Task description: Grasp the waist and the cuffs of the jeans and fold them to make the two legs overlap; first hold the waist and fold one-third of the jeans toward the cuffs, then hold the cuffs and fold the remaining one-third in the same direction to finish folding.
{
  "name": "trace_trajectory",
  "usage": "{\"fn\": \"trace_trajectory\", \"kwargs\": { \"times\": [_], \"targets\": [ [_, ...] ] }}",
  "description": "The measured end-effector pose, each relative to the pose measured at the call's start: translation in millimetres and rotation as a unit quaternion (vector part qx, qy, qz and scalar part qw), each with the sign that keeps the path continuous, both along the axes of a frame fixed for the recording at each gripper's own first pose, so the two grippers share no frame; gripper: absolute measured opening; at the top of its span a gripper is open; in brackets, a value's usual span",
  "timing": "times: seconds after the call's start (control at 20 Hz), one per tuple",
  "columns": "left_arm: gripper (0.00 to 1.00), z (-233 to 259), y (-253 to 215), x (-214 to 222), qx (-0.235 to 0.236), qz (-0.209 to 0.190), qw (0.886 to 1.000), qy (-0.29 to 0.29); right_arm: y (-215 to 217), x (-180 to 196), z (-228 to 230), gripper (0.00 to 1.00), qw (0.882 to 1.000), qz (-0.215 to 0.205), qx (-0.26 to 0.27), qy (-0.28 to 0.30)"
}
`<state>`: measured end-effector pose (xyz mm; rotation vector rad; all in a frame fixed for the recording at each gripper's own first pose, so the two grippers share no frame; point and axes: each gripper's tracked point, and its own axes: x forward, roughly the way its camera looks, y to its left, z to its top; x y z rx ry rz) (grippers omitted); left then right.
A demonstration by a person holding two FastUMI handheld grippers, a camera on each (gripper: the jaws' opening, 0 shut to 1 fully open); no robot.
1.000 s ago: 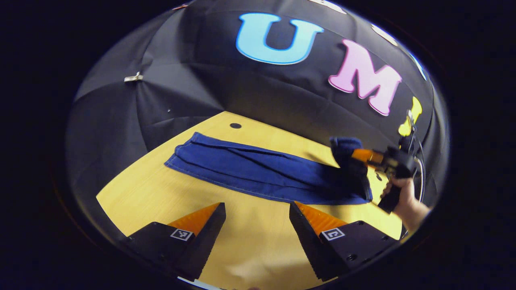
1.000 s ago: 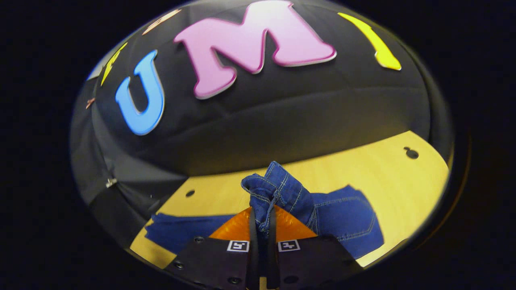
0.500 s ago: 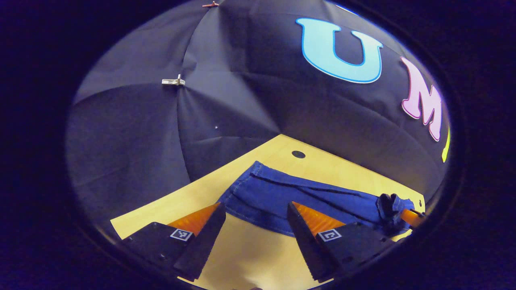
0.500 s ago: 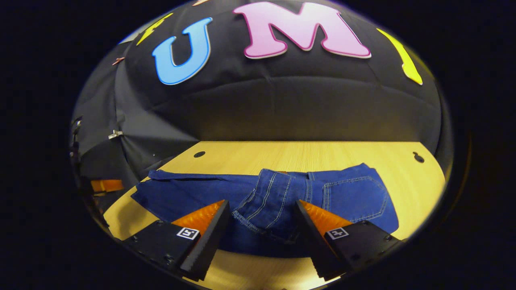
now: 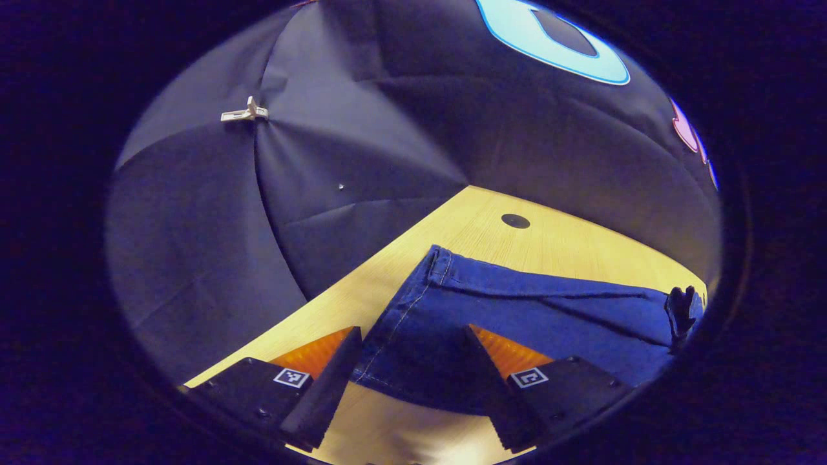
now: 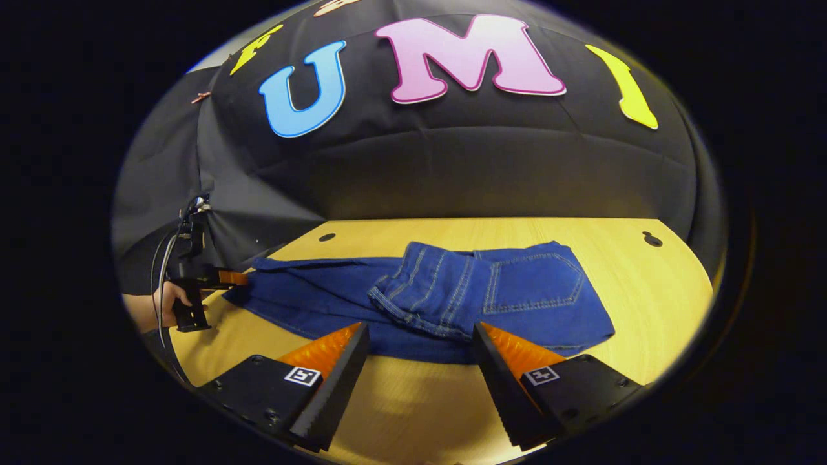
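The blue jeans (image 6: 491, 290) lie along the yellow table (image 6: 646, 290), legs overlapped. The waist (image 6: 433, 294) is folded over onto the legs and lies flat. My right gripper (image 6: 420, 330) is open, just in front of that fold, with nothing between its fingers. In the left gripper view the cuffs (image 5: 413, 303) reach in between the fingers of my left gripper (image 5: 411, 332), which is open around the cuff edge, low over the table. The right gripper view has the left gripper (image 6: 207, 278) at the far left by the cuffs, held by a hand (image 6: 148, 307).
The table (image 5: 568, 248) has small round holes near its back edge (image 5: 515, 221) (image 6: 652, 240) (image 6: 327, 237). The booth's black cloth wall stands close behind it, with a clip (image 5: 244, 113) on a seam. Bare tabletop lies in front of the jeans.
My right gripper opened, dropped the waist onto the legs and drew back. My left gripper moved in to the cuff end, which now lies between its fingers.
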<state>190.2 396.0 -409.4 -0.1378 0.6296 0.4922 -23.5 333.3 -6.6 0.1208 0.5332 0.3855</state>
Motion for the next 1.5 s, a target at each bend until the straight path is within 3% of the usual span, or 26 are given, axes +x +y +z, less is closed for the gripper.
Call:
{"fn": "trace_trajectory", "kwargs": {
  "times": [0.25,0.4,0.55,0.75,0.9,1.1,1.3,1.5],
  "targets": [
    [0.99,-1,4,3,0.011,0.003,1.0,-0.009,-24,-7,-10,0.98,1.0,-0.016,-0.002,0.025],
    [0.95,1,-2,8,-0.006,-0.025,0.999,-0.02,-36,-9,-16,0.98,0.999,-0.024,-0.006,0.034],
    [0.3,1,-14,14,-0.039,-0.039,0.998,-0.036,-45,-10,-19,0.98,0.999,-0.032,-0.006,0.04],
    [0.08,3,-16,14,-0.043,-0.039,0.997,-0.047,-53,-9,-16,0.98,0.999,-0.036,-0.01,0.037],
    [0.07,35,-21,19,-0.029,-0.038,0.996,-0.078,-67,-3,1,0.98,0.999,-0.05,-0.014,0.017],
    [0.06,120,-81,22,0.009,-0.088,0.988,-0.124,-101,4,15,0.98,0.996,-0.083,-0.021,0.001],
    [0.06,202,-202,49,0.008,-0.18,0.966,-0.186,-145,3,20,0.98,0.991,-0.134,-0.022,-0.001],
    [0.06,228,-362,73,-0.071,-0.266,0.936,-0.22,-189,-6,17,0.98,0.983,-0.181,-0.015,0.009]
  ]
}}
